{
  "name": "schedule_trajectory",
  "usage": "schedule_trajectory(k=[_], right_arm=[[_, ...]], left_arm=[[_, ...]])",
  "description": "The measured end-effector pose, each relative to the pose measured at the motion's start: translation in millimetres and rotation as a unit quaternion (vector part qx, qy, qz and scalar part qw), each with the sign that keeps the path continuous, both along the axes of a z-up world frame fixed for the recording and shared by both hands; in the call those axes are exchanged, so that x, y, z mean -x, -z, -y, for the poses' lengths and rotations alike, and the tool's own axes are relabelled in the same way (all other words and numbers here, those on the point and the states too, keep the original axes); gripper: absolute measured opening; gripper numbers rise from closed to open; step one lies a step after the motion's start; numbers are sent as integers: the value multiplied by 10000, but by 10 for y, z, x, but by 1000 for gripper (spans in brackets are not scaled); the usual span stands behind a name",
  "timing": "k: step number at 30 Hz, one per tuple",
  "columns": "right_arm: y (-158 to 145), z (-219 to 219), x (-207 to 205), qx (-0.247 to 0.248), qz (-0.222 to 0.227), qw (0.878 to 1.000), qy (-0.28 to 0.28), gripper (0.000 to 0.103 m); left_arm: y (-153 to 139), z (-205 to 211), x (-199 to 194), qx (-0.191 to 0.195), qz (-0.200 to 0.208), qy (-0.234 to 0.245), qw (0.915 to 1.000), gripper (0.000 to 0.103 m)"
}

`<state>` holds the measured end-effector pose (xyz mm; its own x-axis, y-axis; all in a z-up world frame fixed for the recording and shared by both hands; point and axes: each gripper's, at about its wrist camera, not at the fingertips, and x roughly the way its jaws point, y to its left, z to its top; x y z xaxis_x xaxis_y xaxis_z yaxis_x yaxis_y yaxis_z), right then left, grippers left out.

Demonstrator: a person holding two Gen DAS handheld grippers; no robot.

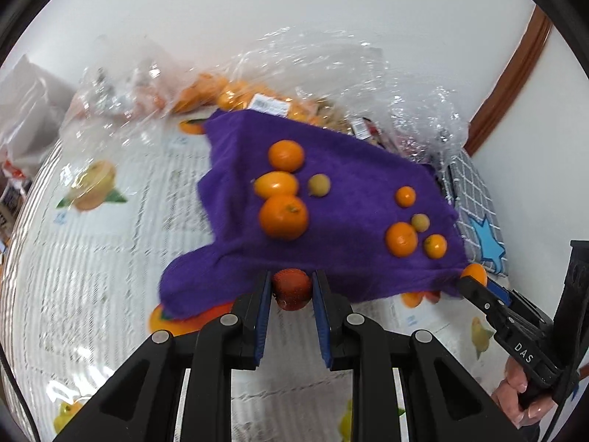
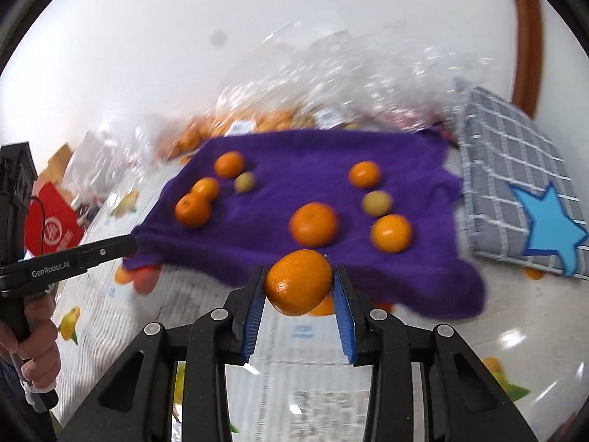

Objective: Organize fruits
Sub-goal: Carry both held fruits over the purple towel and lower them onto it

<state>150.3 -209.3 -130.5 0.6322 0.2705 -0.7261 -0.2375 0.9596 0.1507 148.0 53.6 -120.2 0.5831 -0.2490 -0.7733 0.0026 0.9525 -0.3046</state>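
Observation:
A purple cloth [image 1: 353, 184] lies on the table with several oranges and small yellowish fruits on it, in a left cluster [image 1: 283, 217] and a right cluster [image 1: 401, 238]. My left gripper [image 1: 292, 289] is shut on a small dark red fruit [image 1: 292, 287] at the cloth's near edge. My right gripper [image 2: 299, 283] is shut on an orange [image 2: 299, 281] just above the cloth's [image 2: 331, 169] near edge. The right gripper also shows in the left wrist view [image 1: 475, 276], holding its orange at the cloth's right corner.
Clear plastic bags [image 1: 257, 84] with more oranges lie behind the cloth. A grey checked cloth with a blue star [image 2: 515, 191] lies to the right. A fruit-print table cover [image 1: 92, 258] spans the table. A red bag [image 2: 51, 221] is at far left.

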Motion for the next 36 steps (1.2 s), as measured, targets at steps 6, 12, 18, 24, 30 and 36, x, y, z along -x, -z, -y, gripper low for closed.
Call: schedule_trajectory(k=[6, 12, 18, 24, 30, 36], right_arm=[[-50, 241, -160, -52, 51, 9998, 204, 36], [-43, 290, -311, -163, 58, 9996, 204, 36], [65, 221, -455, -139, -79, 9998, 126, 36], [200, 150, -589, -140, -277, 9995, 58, 36], [363, 94, -675, 10, -447, 9990, 11, 36], [406, 55, -760, 137, -468, 9988, -38, 36]], left_arm=[[-102, 68, -173, -32, 15, 20, 10000, 21], [-162, 154, -397, -26, 14, 104, 9999, 21], [-111, 350, -687, -88, -63, 283, 9995, 21], [-8, 492, -917, -115, -161, 413, 9990, 22], [96, 560, -1065, -189, -234, 467, 9985, 22], [211, 668, -1175, -331, -306, 577, 9973, 22]])
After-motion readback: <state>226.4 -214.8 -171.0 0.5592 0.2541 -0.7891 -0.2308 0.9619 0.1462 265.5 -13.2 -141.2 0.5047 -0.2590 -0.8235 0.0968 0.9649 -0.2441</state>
